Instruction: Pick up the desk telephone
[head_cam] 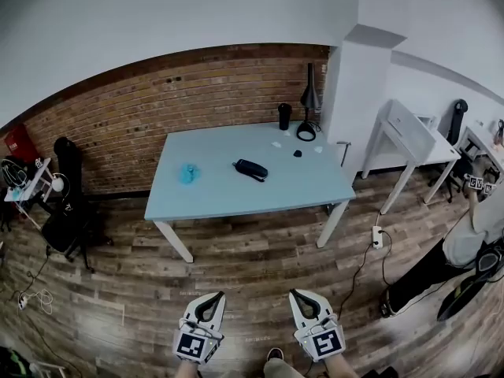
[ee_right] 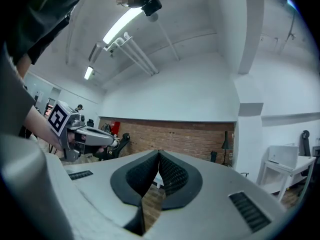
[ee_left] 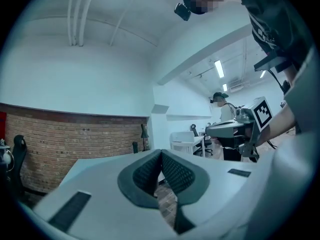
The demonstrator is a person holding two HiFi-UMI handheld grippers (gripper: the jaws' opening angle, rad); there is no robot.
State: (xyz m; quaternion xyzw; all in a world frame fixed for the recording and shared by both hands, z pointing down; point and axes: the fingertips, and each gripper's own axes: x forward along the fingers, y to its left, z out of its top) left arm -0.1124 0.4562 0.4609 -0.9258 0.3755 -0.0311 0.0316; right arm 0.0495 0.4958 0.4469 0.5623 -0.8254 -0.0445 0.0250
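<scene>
The black desk telephone (head_cam: 250, 169) lies near the middle of the pale blue table (head_cam: 220, 199), far ahead of both grippers. My left gripper (head_cam: 210, 298) and right gripper (head_cam: 300, 296) hang side by side low in the head view, over the wooden floor, well short of the table. Both point level toward the table. In the left gripper view the left gripper (ee_left: 161, 154) has its pads meeting at the tips, with nothing between them. The right gripper (ee_right: 159, 155) looks the same in its own view: shut and empty.
On the table stand a blue object (head_cam: 188, 173), a dark cup (head_cam: 284, 116) and a black desk lamp (head_cam: 309, 101). A white pillar (head_cam: 354, 93) and white desk (head_cam: 409, 136) stand at right. A person (head_cam: 465, 250) is at far right. Chairs and cables crowd the left.
</scene>
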